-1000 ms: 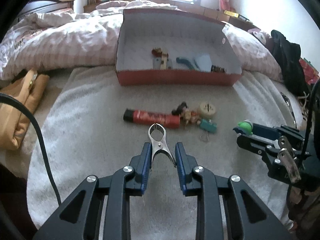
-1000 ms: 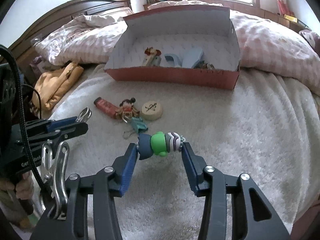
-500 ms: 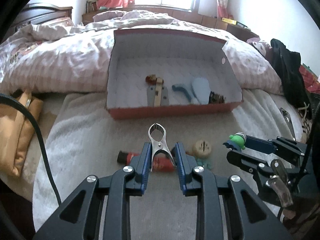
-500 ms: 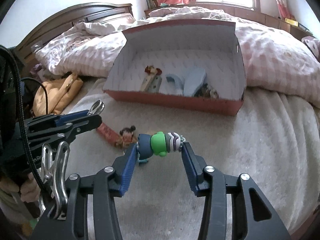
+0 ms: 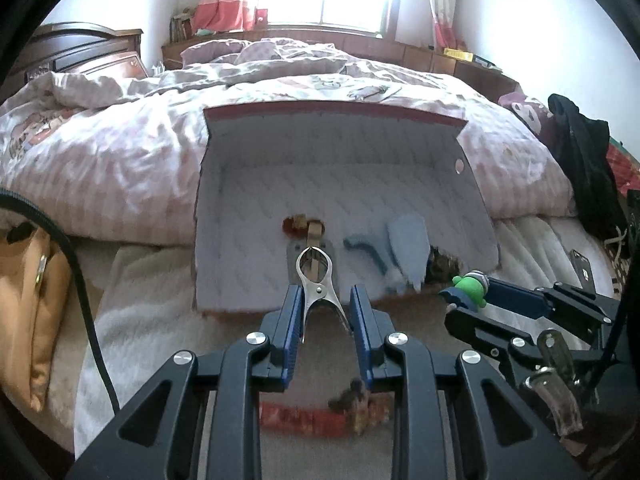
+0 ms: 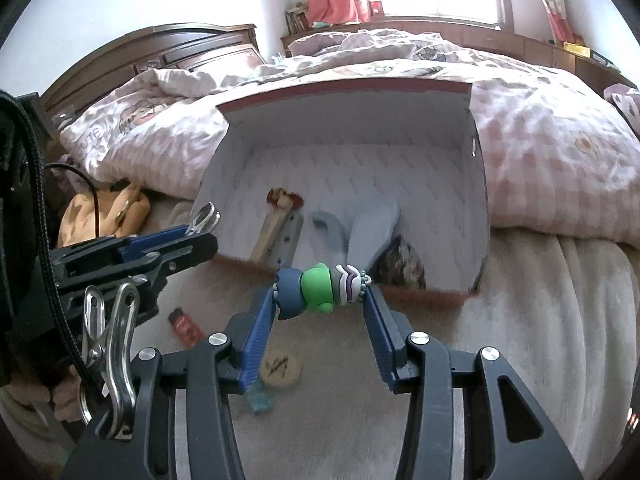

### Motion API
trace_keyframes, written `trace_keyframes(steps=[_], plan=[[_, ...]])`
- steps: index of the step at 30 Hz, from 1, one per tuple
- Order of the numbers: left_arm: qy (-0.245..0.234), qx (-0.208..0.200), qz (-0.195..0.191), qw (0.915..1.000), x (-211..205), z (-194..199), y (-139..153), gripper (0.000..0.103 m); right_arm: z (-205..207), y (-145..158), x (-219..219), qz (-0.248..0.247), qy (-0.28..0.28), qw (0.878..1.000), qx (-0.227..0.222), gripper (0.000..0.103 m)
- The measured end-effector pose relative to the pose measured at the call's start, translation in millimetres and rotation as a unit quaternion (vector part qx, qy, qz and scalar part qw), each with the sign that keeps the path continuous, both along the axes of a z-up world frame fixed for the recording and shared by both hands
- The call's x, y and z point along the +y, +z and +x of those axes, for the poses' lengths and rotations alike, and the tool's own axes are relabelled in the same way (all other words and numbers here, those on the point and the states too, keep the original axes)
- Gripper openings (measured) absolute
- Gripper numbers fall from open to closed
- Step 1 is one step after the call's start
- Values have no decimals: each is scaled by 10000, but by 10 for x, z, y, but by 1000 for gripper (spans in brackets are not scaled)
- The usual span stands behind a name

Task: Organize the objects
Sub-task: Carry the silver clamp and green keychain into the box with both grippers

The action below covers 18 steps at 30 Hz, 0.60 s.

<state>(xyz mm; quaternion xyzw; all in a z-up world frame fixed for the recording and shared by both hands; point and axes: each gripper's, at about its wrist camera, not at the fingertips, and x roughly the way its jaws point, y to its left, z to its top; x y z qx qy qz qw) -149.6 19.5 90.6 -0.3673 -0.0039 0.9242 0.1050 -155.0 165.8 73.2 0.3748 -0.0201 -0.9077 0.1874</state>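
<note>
My left gripper (image 5: 326, 300) is shut on a silver metal clip (image 5: 316, 280), held just in front of the open red box (image 5: 340, 184). My right gripper (image 6: 322, 292) is shut on a small toy figure (image 6: 320, 290) with a blue cap, green middle and striped end, also just before the box's (image 6: 352, 120) front wall. In the box lie a small doll on a wooden stick (image 5: 308, 230), a blue piece (image 5: 406, 250) and a dark bundle (image 6: 402, 266). The left gripper (image 6: 192, 236) shows at the left of the right wrist view, and the right gripper (image 5: 466, 290) at the right of the left wrist view.
On the white blanket (image 6: 520, 320) below the grippers lie a red tube (image 5: 304, 418), a small doll (image 5: 362, 402), a round beige disc (image 6: 280, 366) and a teal clip (image 6: 262, 400). An orange bag (image 5: 28, 292) lies at the left. A pink quilt (image 5: 100, 160) is heaped behind the box.
Both grippers have risen and moved forward toward the box, each still holding its object. The loose items on the blanket have slid down under the grippers in view.
</note>
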Motion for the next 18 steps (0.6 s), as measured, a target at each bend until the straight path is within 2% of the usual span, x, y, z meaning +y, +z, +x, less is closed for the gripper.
trace_keyframes(steps=[18], plan=[[17, -26, -14, 10000, 104, -859, -162, 23, -838, -96, 31, -25, -185, 9997, 136, 47]])
